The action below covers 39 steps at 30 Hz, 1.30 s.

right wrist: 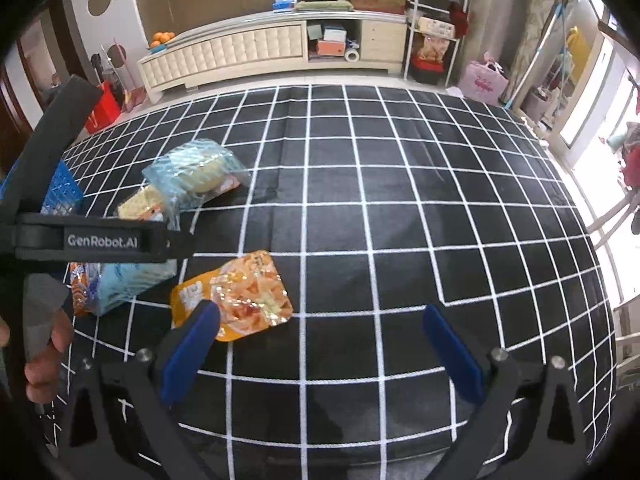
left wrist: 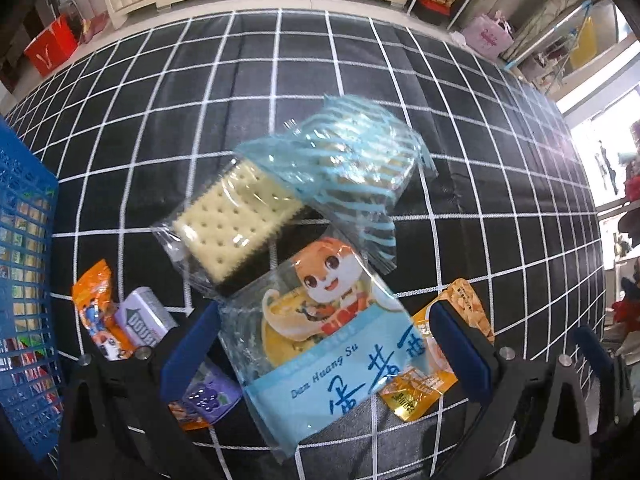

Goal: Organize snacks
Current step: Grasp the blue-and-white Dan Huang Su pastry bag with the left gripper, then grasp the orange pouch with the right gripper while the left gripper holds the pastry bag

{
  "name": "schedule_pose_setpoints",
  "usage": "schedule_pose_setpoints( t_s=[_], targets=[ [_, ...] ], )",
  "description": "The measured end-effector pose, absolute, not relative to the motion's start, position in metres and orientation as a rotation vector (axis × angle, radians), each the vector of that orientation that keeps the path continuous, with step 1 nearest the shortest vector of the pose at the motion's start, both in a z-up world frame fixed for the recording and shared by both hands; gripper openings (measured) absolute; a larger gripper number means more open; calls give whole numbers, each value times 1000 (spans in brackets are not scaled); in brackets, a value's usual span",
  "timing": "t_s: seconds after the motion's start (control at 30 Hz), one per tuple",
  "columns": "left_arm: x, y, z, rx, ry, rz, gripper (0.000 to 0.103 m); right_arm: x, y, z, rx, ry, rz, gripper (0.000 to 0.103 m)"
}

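Left gripper [left wrist: 326,354] fingers apparently straddle blue snack packet [left wrist: 320,344], unclamped

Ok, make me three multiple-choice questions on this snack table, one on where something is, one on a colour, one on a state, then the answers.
1. Where is the blue basket in the left wrist view?
A. left edge
B. far right
C. centre

2. What colour is the table cloth?
A. red with dots
B. black with white grid lines
C. plain green

3. How is the right tool?
A. shut on a packet
B. open, holding nothing
C. out of view

Answers:
1 A, it stands at the left edge.
2 B, white lines cross black fabric.
3 B, its blue fingers stand wide apart over bare cloth.
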<state>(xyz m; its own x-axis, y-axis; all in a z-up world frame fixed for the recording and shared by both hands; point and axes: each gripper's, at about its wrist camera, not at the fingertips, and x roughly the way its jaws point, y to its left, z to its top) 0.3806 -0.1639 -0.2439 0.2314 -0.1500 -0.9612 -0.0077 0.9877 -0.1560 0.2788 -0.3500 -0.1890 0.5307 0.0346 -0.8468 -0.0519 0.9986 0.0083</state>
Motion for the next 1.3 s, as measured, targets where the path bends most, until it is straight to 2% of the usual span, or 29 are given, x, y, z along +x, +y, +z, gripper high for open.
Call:
schedule_pose_setpoints(
  t_s=[0.13,0.23,0.3,0.53,0.6,0.77,1.07,1.3],
  targets=[
    [384,-180,-251,-61,1354,-121,103,278,-352,-188,-11,1007,38,103],
    [386,-176,-250,-139,1329,-120,101,278,-352,-189,-9,1009,34,103],
    [385,-174,-250,-115,1327,-117,86,278,-351,-192,7,1020,41,103],
    [362,-198,-250,105,1376,-213,83,280,-350,-195,19,1042,60,103],
    [353,-208,-254,167,1375,-212,74,279,-350,-197,19,1045,54,103],
    [332,-216,-255,237,1330,-247,69,278,-354,-203,66,1067,70,103],
    [312,-183,-246,154,1247,-265,66,282,-345,-206,182,1141,128,103],
    [289,-150,-206,152,1114,-267,66,305,-322,-214,280,1231,73,102]
  ],
)
